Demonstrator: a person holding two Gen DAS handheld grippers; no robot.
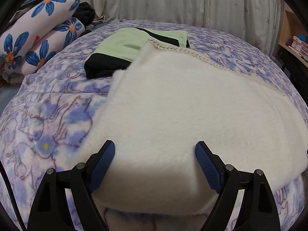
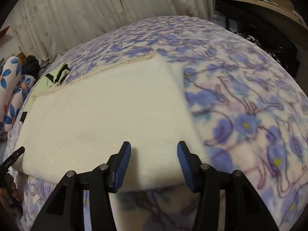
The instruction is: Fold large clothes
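A white fleece cloth [image 1: 173,100] with a stitched cream edge lies folded flat on the bed, its near edge by the bed's front. My left gripper [image 1: 155,146] hovers over its near left part, jaws wide open, nothing between the blue pads [image 1: 102,165]. In the right wrist view the same white cloth [image 2: 107,111] spreads to the left. My right gripper [image 2: 154,146] stands open above its near right corner, pads apart and not pressing the fabric. The tip of the left gripper's finger [image 2: 11,159] and a hand [image 2: 13,190] show at the left edge.
A purple flowered bed cover [image 1: 48,115] lies under everything. A folded green and black garment [image 1: 123,48] sits behind the white cloth. Blue-flowered pillows [image 1: 38,28] are stacked far left. Curtains [image 1: 173,0] hang behind the bed, and a wooden shelf [image 2: 259,0] stands at right.
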